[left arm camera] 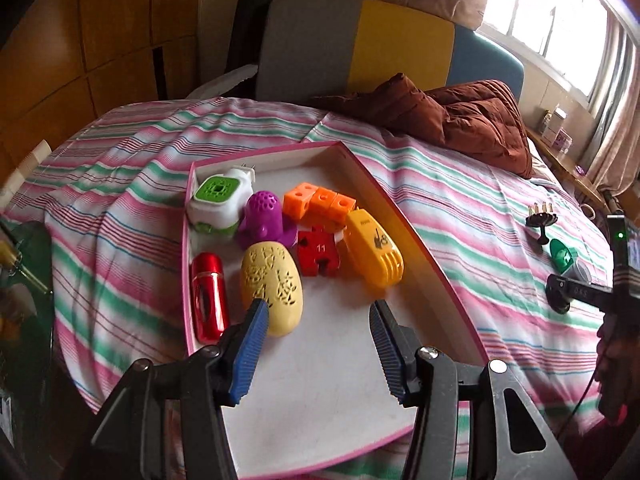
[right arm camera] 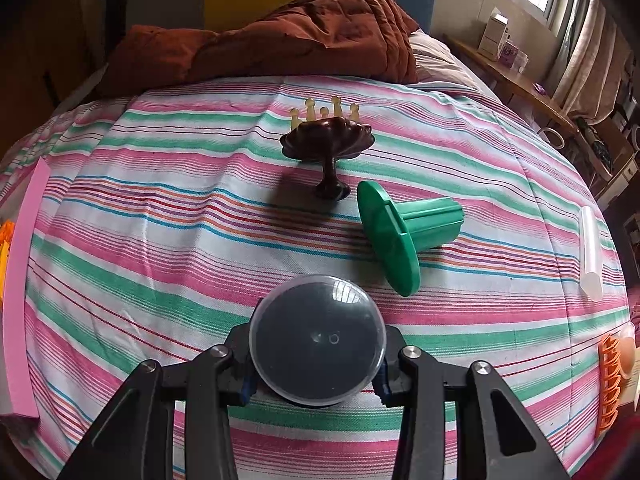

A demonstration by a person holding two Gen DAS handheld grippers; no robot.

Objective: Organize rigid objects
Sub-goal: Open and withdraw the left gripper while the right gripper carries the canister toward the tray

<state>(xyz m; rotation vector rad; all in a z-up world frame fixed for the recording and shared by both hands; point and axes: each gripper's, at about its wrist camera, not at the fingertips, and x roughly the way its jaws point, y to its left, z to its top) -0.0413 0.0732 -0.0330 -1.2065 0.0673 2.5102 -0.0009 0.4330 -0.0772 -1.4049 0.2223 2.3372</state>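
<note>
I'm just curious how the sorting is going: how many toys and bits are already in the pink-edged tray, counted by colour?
Orange: 1, the orange cube strip
Yellow: 2, the yellow perforated oval and the yellow comb-ended piece
Red: 2, the red metallic cylinder and the red puzzle piece
Purple: 1, the purple perforated piece
Green and white: 1, the plug-in device
Total: 7

Bedsheet [right arm camera: 160, 240] was striped woven cloth, matt. Red capsule [left arm camera: 209, 298] appeared glossy, metallic. Dome [right arm camera: 318, 338] was clear smooth plastic. Green spool [right arm camera: 400, 232] was smooth plastic.
</note>
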